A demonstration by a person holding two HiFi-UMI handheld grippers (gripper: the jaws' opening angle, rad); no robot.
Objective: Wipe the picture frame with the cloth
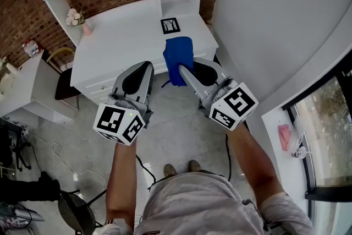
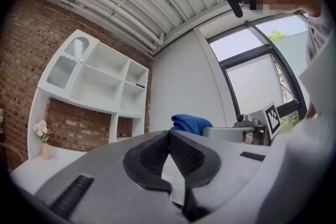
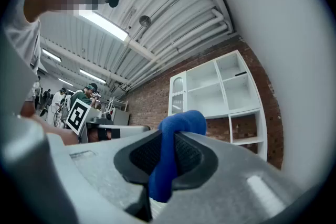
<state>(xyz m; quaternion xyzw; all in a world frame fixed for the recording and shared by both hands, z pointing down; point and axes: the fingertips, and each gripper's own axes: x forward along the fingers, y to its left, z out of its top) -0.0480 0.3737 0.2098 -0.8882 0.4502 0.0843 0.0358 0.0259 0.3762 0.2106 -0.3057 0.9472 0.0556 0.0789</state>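
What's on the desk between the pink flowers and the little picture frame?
Nothing: in the head view, only bare white desk top lies between the flowers and the picture frame.

A blue cloth [image 1: 177,60], bunched into a thick fold, is pinched between the right tongs [image 3: 167,139], its loose end hanging down in front of the desk's [image 1: 121,36] edge. The small black-edged picture frame [image 1: 170,25] sits farther back on the white desk, apart from the cloth.
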